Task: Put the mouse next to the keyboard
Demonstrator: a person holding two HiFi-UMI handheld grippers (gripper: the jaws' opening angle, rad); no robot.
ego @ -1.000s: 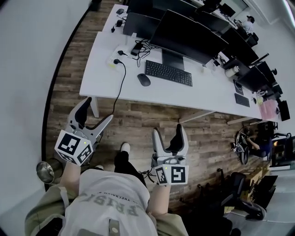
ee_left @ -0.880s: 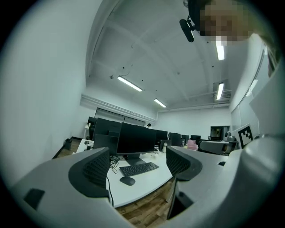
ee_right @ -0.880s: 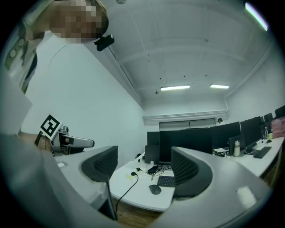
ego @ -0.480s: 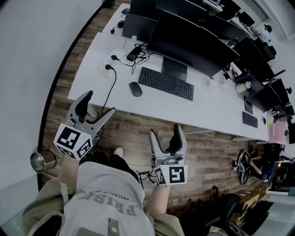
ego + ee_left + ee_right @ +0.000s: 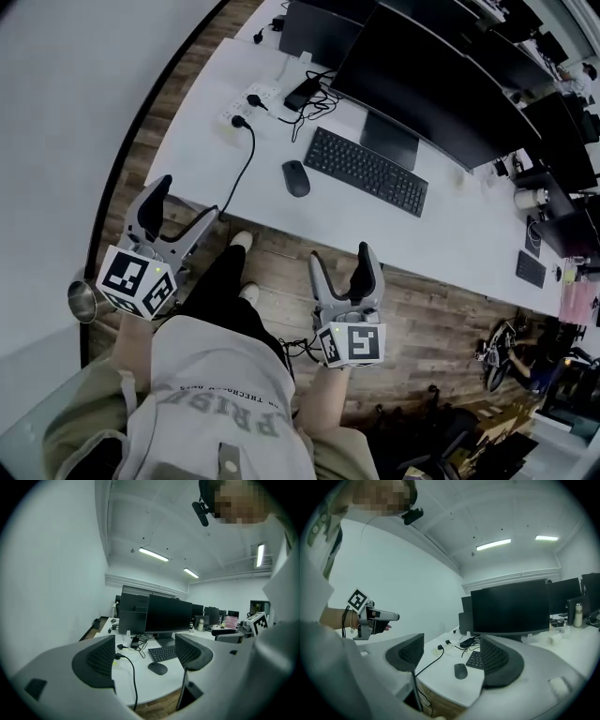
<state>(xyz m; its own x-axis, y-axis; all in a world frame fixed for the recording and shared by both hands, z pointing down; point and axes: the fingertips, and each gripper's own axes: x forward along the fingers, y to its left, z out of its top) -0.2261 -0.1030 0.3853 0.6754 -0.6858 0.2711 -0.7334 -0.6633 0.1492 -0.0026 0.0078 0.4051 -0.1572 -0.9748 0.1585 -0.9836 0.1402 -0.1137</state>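
A dark mouse lies on the white desk, just left of the black keyboard, with a small gap between them. The same mouse shows between the left jaws, and in the right gripper view the mouse sits in front of the keyboard. My left gripper is open and empty, held short of the desk's near edge. My right gripper is open and empty too, over the wooden floor. Both are well away from the mouse.
A large dark monitor stands behind the keyboard. A black cable runs from a power strip over the desk's near edge. A metal bin stands on the floor at left. More desks and screens fill the right.
The view has shifted, so the desk now lies closer and more central. Both grippers stay open and empty, in about the same place before the person.
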